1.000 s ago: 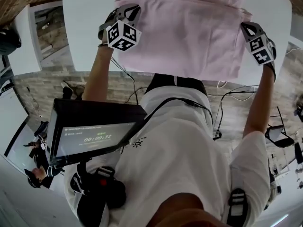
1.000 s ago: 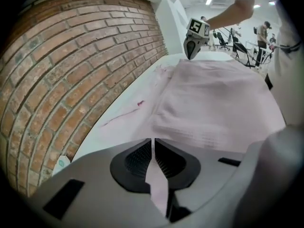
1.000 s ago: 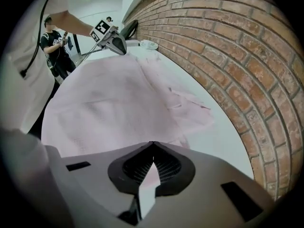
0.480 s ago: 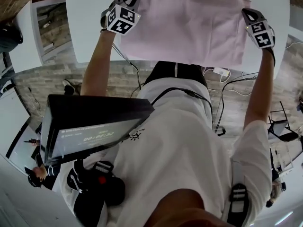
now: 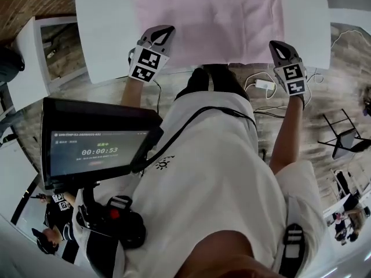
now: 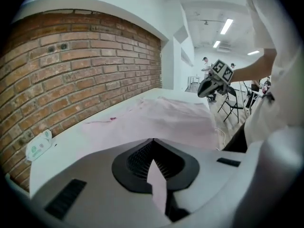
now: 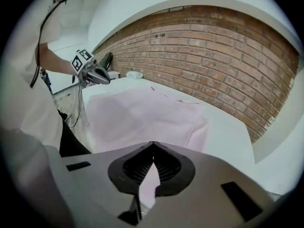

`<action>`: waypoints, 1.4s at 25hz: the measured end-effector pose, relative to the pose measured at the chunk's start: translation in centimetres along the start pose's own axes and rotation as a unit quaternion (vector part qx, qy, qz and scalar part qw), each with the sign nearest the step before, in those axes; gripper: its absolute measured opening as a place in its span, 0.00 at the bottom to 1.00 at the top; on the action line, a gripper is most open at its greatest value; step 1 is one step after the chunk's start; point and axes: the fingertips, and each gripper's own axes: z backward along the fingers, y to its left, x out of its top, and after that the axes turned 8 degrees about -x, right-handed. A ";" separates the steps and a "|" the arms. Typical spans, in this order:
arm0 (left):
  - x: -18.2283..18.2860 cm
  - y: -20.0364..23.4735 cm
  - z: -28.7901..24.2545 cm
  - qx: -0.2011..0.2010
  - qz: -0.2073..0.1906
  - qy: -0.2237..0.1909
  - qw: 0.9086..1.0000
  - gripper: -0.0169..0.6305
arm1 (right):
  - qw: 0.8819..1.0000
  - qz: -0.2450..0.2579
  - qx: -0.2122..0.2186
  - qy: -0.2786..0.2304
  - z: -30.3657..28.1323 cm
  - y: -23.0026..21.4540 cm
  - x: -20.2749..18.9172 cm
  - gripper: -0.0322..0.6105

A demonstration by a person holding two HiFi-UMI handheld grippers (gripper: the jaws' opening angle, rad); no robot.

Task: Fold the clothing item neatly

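At 12 o'clock in the head view:

- White table (image 5: 104, 28). Its near edge faces the person's white-shirted torso (image 5: 214, 172).
- Brick wall (image 6: 85, 65). It runs behind the table's far side. Only the two gripper views show it; the head view does not.
- Pink garment (image 5: 208, 22). It lies flat on the table as a rectangle, with its near edge along the table's near edge.
- Dark screen (image 5: 98, 149). It sits at 9 o'clock and shows a timer. Only the head view shows it.
- Left gripper (image 5: 164, 33). It is at 11 o'clock, over the garment's near left corner. Its jaws have just been closing and now stand together, tips meeting. Its own view shows a pink sliver through the slot behind the tips, with no cloth pinched at them.
- Right gripper (image 5: 277, 44). It is at 1 o'clock, over the near right corner. Its jaws are likewise together and clamp nothing. Each gripper view shows the other gripper raised above the table's edge.
- White adapter (image 5: 264, 86). It lies on the floor at 1 o'clock with its cable. Only the head view shows it.
- Small white-and-green item (image 6: 38, 147). It rests on the table by the wall and is clearest in the left gripper view, at 8 o'clock.
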 end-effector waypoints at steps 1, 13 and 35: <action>-0.4 -1.3 0.2 -0.002 -0.005 0.001 1.000 0.03 | 1.000 -0.009 -0.004 -0.001 1.2 0.9 -0.7 0.06; -7.5 -13.4 2.7 0.105 -0.056 0.125 0.985 0.03 | 0.997 0.074 0.017 0.021 8.1 3.0 -12.5 0.06; -11.7 -7.6 0.3 0.158 -0.256 0.249 0.921 0.44 | 0.932 0.362 -0.017 0.008 2.1 4.3 -10.4 0.36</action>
